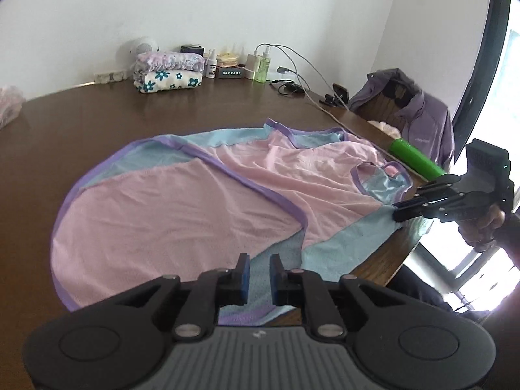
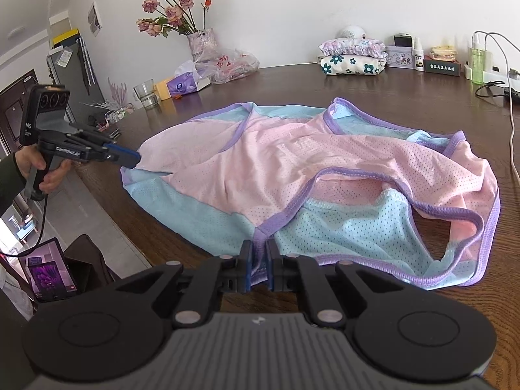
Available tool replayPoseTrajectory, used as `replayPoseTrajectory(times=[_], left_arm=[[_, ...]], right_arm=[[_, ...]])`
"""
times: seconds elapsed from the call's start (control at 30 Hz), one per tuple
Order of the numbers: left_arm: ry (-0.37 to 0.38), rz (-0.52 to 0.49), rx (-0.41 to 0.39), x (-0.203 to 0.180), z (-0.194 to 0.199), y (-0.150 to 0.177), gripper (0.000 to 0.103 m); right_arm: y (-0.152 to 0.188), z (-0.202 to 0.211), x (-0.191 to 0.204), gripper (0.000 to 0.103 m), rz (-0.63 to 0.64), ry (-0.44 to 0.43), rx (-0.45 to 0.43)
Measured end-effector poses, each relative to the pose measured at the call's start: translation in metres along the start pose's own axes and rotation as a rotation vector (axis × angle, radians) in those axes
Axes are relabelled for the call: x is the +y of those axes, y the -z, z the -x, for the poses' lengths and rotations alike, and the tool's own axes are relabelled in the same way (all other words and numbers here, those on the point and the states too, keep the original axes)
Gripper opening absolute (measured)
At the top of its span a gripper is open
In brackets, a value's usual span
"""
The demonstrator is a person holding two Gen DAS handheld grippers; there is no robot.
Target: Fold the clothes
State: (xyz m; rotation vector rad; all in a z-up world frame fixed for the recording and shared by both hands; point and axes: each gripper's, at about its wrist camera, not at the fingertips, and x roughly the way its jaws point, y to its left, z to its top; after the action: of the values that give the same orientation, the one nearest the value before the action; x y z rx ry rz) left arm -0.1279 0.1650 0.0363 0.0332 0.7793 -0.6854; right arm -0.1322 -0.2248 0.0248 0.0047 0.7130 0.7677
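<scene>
A sleeveless mesh top point(image 1: 182, 208) in pink and light blue with purple trim lies spread on the dark wooden table point(image 1: 97, 120). My left gripper point(image 1: 260, 279) stands over its near blue edge. A narrow gap shows between the blue pads, and the fabric lies flat below them, so it is open. From the right wrist view, the left gripper point(image 2: 135, 159) has its tips at the top's point(image 2: 292, 162) left corner. My right gripper point(image 2: 259, 266) is shut on the purple hem at the near edge. It also shows as the right gripper point(image 1: 398, 211), pinching a blue corner by the table edge.
Folded floral clothes point(image 1: 169, 71), bottles point(image 1: 261, 65) and charger cables point(image 1: 292, 84) line the far edge. A chair with a purple jacket point(image 1: 419, 113) and a green roll point(image 1: 416, 159) stand at the right. A vase of roses point(image 2: 201, 42), a glass point(image 2: 146, 94) and a tissue box point(image 2: 182, 86) sit at the left.
</scene>
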Motion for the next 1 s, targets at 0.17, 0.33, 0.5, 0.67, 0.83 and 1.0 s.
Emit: replayPoseTrajectory(times=[0.17, 0.33, 0.5, 0.67, 0.83, 1.0], left_arm=[[0.024, 0.01, 0.026, 0.009, 0.0, 0.019, 0.025], [0.067, -0.015, 0.012, 0.012, 0.004, 0.027, 0.029], [-0.037, -0.162, 0.021, -0.006, 0.001, 0.026, 0.006], [-0.093, -0.178, -0.017, -0.007, 0.008, 0.03, 0.002], [-0.156, -0.078, -0.186, -0.01, 0.028, 0.039, 0.002], [-0.143, -0.051, -0.089, -0.012, 0.018, 0.05, 0.004]], right_arm=[[-0.002, -0.001, 0.002, 0.008, 0.017, 0.004, 0.014], [-0.002, -0.001, 0.002, 0.008, 0.005, 0.011, 0.013], [-0.002, -0.001, 0.005, 0.008, 0.002, 0.03, 0.014], [-0.002, -0.001, 0.007, 0.008, 0.007, 0.041, 0.013], [-0.001, -0.001, 0.006, 0.008, -0.009, 0.044, 0.007], [-0.002, -0.001, 0.007, 0.008, -0.007, 0.05, 0.012]])
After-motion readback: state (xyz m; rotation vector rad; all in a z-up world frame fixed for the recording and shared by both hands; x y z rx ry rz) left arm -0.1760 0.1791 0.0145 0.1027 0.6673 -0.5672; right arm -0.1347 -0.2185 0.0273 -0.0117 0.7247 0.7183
